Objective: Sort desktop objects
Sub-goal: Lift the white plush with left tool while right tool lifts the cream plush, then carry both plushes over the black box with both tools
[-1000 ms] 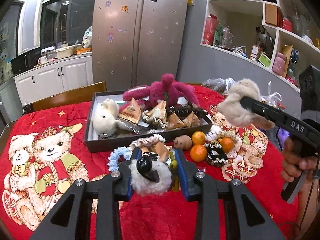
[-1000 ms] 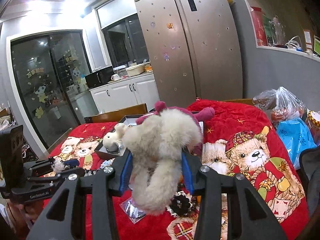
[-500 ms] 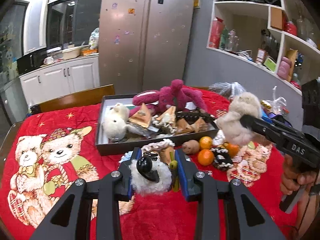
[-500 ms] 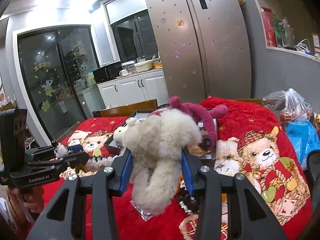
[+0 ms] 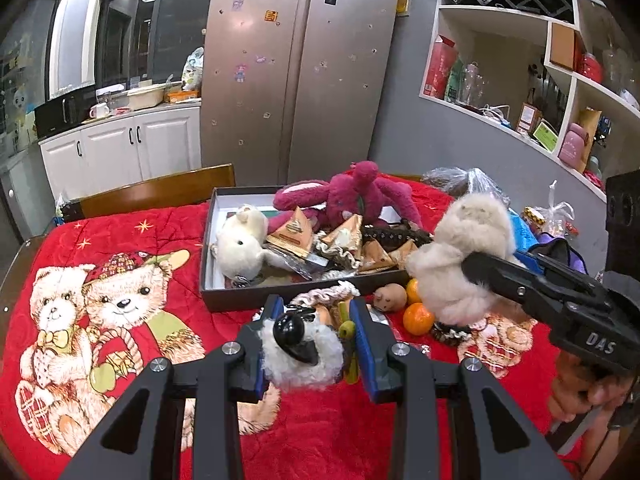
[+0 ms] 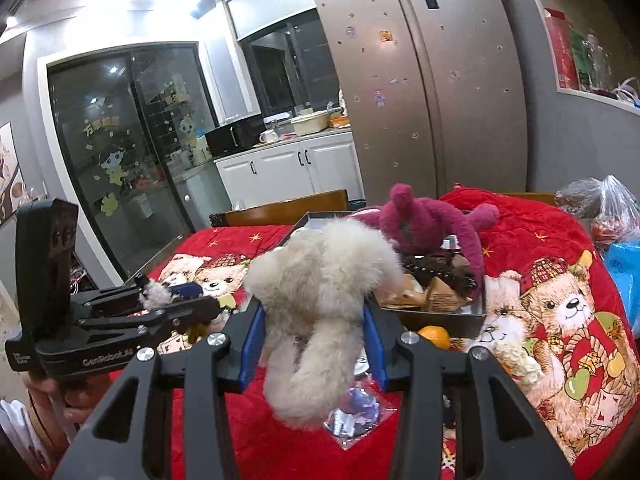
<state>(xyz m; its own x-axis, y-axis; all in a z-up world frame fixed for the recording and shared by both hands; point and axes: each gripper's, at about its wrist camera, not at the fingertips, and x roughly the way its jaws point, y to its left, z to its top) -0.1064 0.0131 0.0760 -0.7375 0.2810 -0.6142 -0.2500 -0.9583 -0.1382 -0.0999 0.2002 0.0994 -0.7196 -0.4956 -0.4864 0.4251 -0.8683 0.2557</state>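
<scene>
My left gripper (image 5: 314,334) is shut on a small white sheep plush with a black face (image 5: 301,350), held above the red tablecloth in front of the dark box (image 5: 240,300). My right gripper (image 6: 314,338) is shut on a fluffy beige plush toy (image 6: 320,300), held up just right of the box; it also shows in the left wrist view (image 5: 460,264). The box holds a white bear plush (image 5: 242,246), a magenta plush (image 5: 356,200) and several brown snack packets (image 5: 296,230).
Oranges (image 5: 418,318), a small brown toy (image 5: 390,296) and hair ties lie on the cloth before the box. A clear packet (image 6: 356,412) lies under my right gripper. Plastic bags (image 6: 600,208) sit at the table's far right. A wooden chair back (image 5: 156,196) stands behind.
Both grippers have moved toward the box with their plush toys still held; the beige plush has come lower and nearer the box's right corner.
</scene>
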